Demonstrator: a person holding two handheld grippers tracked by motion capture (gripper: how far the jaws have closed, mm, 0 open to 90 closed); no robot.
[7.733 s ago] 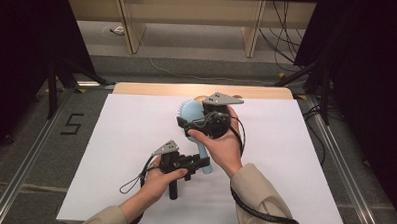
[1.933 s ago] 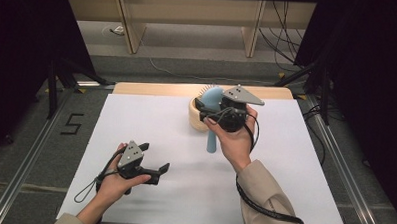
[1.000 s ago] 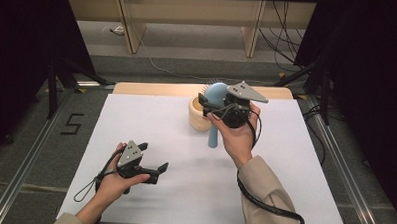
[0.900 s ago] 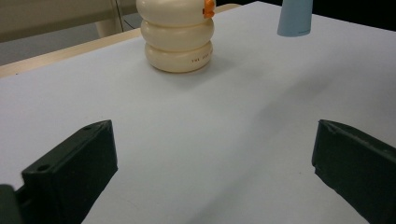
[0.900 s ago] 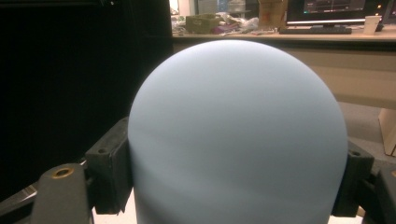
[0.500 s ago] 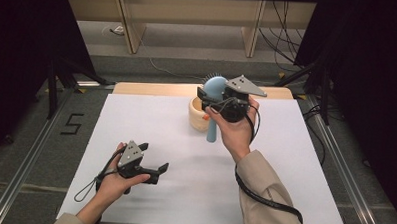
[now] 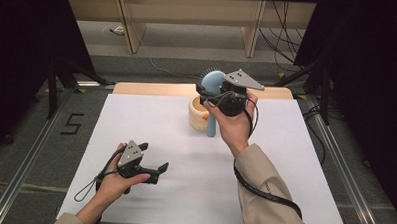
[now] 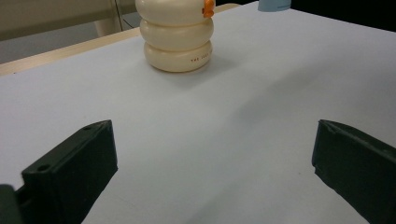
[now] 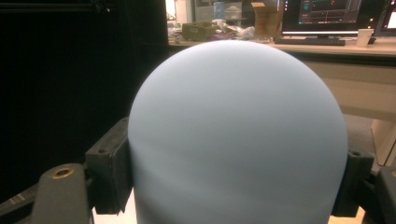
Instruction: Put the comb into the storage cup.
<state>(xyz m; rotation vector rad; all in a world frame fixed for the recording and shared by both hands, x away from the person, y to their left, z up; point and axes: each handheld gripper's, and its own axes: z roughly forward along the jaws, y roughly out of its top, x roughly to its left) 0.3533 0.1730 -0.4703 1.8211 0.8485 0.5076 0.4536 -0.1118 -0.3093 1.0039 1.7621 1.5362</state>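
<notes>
Right gripper (image 7: 218, 96), upper centre of the high view: jaws clamped on the pale blue hairbrush (image 7: 212, 82), its domed back swelling across the right gripper view, handle hanging beside the cream ringed holder (image 7: 198, 113). Bristles barely readable; the holder's inside is hidden. Left gripper (image 7: 154, 171), lower left: jaws spread wide, nothing between them, over the white table (image 7: 284, 170). Beyond: wooden edge, grey floor, desk with monitors (image 9: 327, 14).
</notes>
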